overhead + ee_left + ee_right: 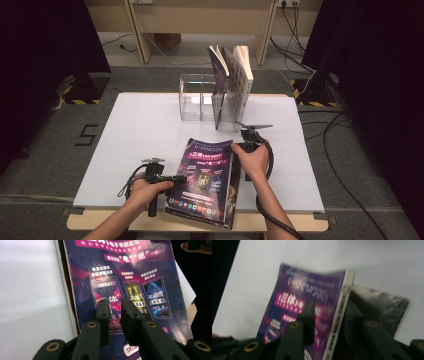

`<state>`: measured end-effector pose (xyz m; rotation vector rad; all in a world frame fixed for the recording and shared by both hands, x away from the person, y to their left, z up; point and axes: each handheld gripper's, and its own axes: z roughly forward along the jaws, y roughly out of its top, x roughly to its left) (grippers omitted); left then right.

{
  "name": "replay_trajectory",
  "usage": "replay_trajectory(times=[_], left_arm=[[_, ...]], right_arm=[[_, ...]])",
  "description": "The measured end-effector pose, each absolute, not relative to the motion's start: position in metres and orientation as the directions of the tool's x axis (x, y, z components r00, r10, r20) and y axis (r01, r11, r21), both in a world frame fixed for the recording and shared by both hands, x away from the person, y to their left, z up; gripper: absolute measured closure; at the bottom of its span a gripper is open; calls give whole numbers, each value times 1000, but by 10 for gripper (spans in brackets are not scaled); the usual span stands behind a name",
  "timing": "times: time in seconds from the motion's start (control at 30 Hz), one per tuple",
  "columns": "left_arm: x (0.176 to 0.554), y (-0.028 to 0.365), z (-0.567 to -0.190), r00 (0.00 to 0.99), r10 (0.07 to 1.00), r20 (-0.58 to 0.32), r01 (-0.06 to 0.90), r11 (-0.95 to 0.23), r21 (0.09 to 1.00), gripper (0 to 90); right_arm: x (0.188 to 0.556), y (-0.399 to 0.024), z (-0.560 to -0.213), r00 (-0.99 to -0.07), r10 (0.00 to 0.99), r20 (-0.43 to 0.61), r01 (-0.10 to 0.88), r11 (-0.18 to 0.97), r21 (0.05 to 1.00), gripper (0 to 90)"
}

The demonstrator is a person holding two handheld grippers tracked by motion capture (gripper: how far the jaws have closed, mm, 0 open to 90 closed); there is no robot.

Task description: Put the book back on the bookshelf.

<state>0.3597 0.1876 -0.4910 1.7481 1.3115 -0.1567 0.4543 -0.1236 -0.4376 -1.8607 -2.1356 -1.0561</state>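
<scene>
Both tools — right (327, 315), left (115, 312) — at magazine (207, 172).

A clear acrylic rack (196, 97) is set at the far edge of the white table (140, 135). Three books (231, 82) are stood upright in the rack's right end.

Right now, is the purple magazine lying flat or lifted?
Lifted on one side: the magazine's spine edge rises off the table, casting a shadow beneath it in the right gripper view.
</scene>
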Motion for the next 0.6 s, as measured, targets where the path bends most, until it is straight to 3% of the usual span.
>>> replay_trajectory(times=[0.17,0.6], left_arm=[[359,189,-491,427,690,-584,813,-10,582,753],[351,198,-477,444,710,-547,755,32,655,658]], right_arm=[[452,-119,-439,-252,830,497,908,26,418,778],[450,-117,-426,-262,809,526,901,10,434,803]])
